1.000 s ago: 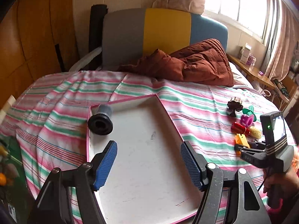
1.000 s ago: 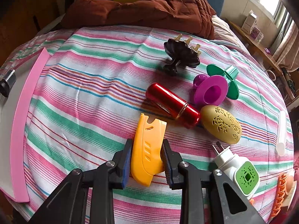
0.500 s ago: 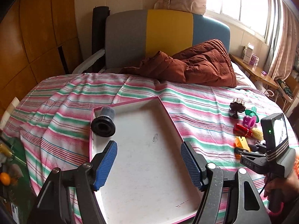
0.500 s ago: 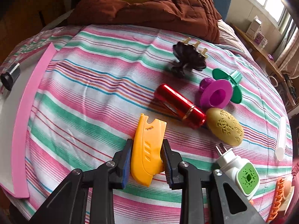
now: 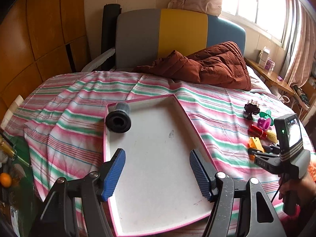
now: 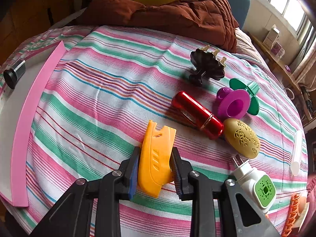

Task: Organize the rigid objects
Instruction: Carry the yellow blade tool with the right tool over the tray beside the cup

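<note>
Low in the right wrist frame, the right gripper (image 6: 155,172) pinches the flat orange plastic scraper (image 6: 155,156) by its edges, presumably to lift it off the striped bedsheet (image 6: 94,106). The left gripper (image 5: 157,174), jaws closing on nothing, hangs above the pink-rimmed white tray (image 5: 158,169), the likely destination, where a black ribbed cylinder (image 5: 119,118) already rests.

Tray (image 5: 158,158) on bed left of scattered items; cylinder (image 5: 118,118) in tray's far left corner

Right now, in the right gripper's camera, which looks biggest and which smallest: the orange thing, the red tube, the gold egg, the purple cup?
1. orange scraper, though it is nearest the camera, so that is unsure
2. red tube
3. gold egg and purple cup look alike in size
</note>
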Demonstrator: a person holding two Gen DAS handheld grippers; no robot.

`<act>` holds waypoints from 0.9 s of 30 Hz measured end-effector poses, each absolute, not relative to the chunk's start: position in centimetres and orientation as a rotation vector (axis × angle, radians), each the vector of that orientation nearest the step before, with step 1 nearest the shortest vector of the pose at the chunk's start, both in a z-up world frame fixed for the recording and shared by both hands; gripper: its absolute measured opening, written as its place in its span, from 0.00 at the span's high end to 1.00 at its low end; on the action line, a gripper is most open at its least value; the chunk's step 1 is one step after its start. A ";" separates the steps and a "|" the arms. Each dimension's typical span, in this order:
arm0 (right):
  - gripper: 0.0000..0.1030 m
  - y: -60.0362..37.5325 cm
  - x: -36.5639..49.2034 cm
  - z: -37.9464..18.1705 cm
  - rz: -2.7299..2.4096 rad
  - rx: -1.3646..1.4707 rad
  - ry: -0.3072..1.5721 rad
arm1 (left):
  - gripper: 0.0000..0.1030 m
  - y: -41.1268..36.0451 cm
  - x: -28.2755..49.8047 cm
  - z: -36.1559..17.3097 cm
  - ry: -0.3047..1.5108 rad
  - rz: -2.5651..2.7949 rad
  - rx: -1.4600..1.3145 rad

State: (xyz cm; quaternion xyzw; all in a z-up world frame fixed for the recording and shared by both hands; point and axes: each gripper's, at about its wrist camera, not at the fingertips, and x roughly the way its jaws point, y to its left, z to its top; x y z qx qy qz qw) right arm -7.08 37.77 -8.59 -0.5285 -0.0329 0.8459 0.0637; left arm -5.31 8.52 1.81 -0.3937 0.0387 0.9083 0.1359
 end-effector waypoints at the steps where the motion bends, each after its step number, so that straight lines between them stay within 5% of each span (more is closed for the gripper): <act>1: 0.72 37.8 -7.1 -8.6 2.553 -1.596 -0.099 | 0.34 8.1 -5.1 1.7 0.109 2.632 -1.143; 27: 0.72 31.6 -6.0 -6.8 2.588 -1.608 -0.086 | 0.34 0.5 -3.3 -0.9 -0.058 2.663 -1.226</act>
